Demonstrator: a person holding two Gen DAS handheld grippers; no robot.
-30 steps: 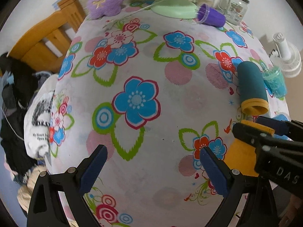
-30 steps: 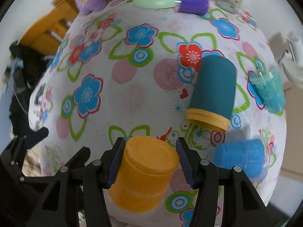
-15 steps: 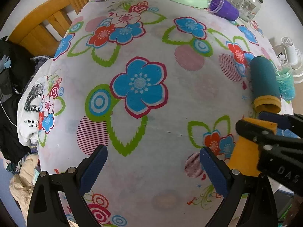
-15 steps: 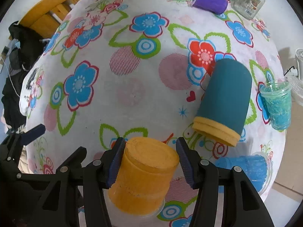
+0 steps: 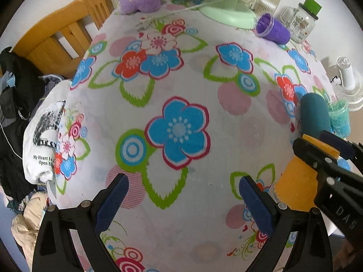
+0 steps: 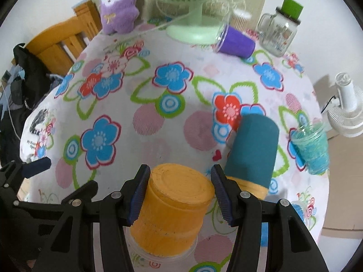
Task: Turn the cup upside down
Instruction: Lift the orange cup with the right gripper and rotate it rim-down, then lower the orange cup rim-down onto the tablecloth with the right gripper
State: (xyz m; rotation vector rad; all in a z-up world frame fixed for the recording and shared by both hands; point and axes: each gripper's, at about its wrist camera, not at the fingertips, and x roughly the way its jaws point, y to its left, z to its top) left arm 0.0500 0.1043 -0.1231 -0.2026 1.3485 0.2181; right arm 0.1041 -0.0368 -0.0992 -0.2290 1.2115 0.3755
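An orange cup stands upside down, base up, between the fingers of my right gripper, which is shut on it near the table's front edge. The same cup shows in the left wrist view, with the right gripper across it. My left gripper is open and empty, above the flowered tablecloth, left of the cup.
A teal cup with an orange rim lies on its side right of the orange cup. A turquoise cup stands near the right edge. A purple cup, glass jar, green fan base and purple plush toy are at the back.
Both views have tilted upward and now show more of the table's back. The orange cup stays held in the right gripper. The left gripper stays open.
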